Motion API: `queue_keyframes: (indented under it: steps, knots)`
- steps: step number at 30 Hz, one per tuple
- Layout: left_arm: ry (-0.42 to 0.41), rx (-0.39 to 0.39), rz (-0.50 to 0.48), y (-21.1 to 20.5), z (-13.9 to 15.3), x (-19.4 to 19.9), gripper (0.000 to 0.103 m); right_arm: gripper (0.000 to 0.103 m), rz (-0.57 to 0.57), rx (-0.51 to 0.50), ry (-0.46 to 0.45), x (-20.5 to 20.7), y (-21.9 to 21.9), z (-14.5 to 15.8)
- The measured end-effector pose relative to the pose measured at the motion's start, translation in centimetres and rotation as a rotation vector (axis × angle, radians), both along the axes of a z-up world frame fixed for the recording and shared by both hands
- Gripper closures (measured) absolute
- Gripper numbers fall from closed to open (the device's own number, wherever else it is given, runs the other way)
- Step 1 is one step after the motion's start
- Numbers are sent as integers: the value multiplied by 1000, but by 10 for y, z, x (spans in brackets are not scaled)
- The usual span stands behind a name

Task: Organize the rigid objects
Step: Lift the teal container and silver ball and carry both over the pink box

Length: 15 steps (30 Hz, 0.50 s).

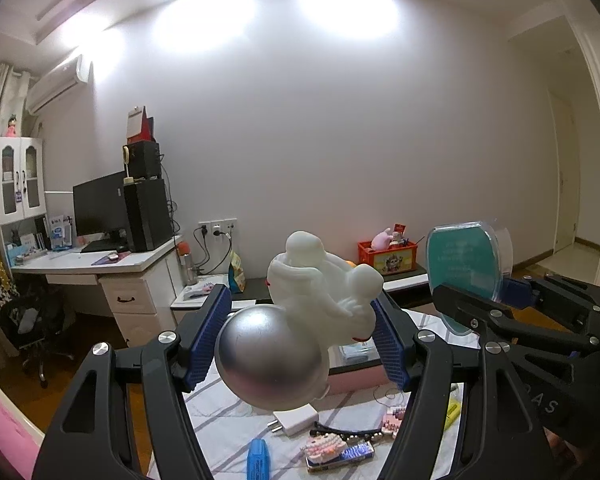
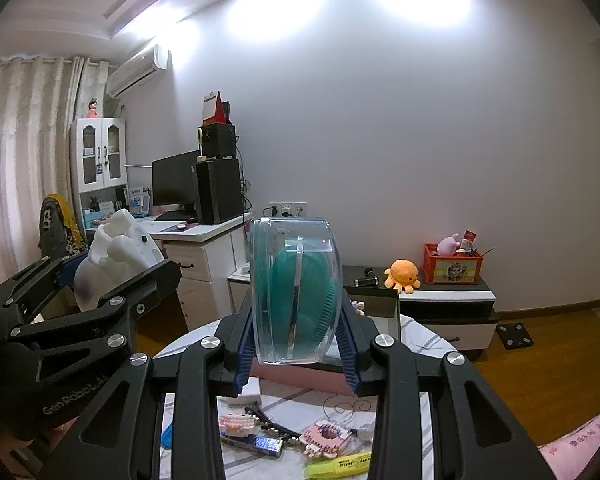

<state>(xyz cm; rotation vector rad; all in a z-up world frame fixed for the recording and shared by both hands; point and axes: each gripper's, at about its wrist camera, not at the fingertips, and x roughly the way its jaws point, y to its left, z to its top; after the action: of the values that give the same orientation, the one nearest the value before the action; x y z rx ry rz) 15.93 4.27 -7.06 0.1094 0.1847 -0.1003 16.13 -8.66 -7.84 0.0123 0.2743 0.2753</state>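
White round table [image 2: 414,330] with grey grid lines, lower centre of both views, carrying small clutter

Pink box [image 2: 300,376] with a dark inside, centre of the table, behind the clutter

Left gripper [image 1: 300,336], lower centre of the left wrist view: blue pads clamped on either side of a white figurine with a silver ball base [image 1: 296,320], held up above the table; the same figurine shows at middle left of the right wrist view

Right gripper [image 2: 298,344], lower centre of the right wrist view: pads pressed on the two flat faces of a clear plastic case holding a teal silicone brush [image 2: 296,292], raised above the pink box; the case appears at middle right of the left wrist view

Loose on the table, bottom of frame: white plug charger [image 1: 294,420], blue highlighter [image 1: 258,458], yellow highlighter [image 2: 340,465], pink building-block models [image 2: 326,436], black hair clip [image 2: 270,426]
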Motion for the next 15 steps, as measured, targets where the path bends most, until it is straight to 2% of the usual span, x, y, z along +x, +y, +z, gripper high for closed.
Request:
queue_keyframes:
  steps: [7,15]
  knots:
    - [23,19,-6,-9,-9,32,34,66,-9,-11,19,30,-3,-3]
    - [83,43,-8,-18,-23,93,34,66,-10,-17,70,85,-8,-18]
